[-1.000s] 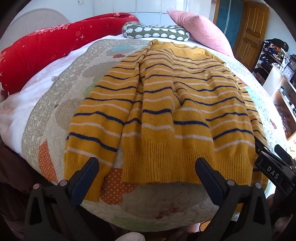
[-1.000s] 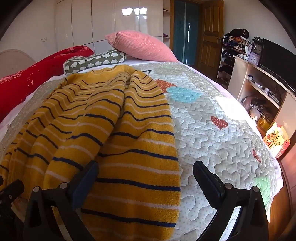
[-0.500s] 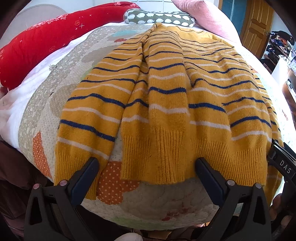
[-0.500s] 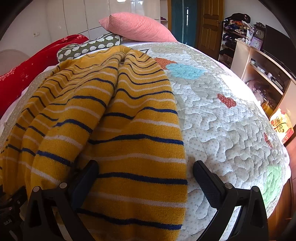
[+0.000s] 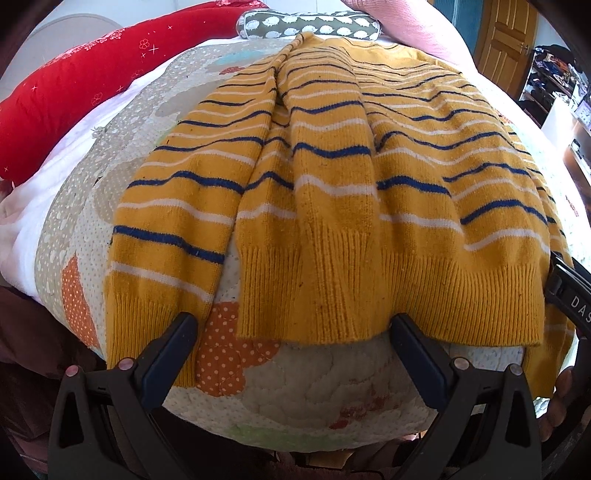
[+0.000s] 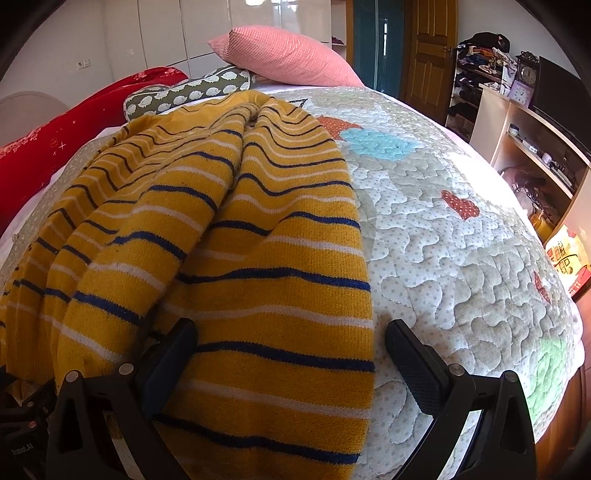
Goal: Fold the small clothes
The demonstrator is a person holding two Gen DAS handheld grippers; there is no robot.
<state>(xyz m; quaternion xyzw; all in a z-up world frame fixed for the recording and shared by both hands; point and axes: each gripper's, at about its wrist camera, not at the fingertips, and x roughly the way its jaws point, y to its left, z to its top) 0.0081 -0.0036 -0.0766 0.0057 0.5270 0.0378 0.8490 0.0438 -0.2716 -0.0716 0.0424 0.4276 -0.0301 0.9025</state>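
Mustard-yellow knit with blue and white stripes, the sweater (image 5: 332,192) is lying flat on the quilted bed cover (image 5: 306,384), spread out, I judge, so that it can be folded. At the far left a red blanket (image 5: 74,88) is lying toward ten o'clock, well apart from it. The left sleeve (image 5: 162,229) is running down beside the body toward seven o'clock. The left gripper (image 5: 291,354) is hovering at six o'clock just short of the ribbed hem (image 5: 369,295), its fingers (image 5: 170,354) standing wide and holding nothing. The sweater's long axis is running from six to twelve o'clock, the hem nearest and the collar pointing at the patterned bolster (image 5: 310,27). Further right, the right gripper (image 6: 288,365) is straddling the sweater's right edge, fingers (image 6: 413,365) wide, one over the knit and one over bare quilt; probably both are lining up to take the hem.
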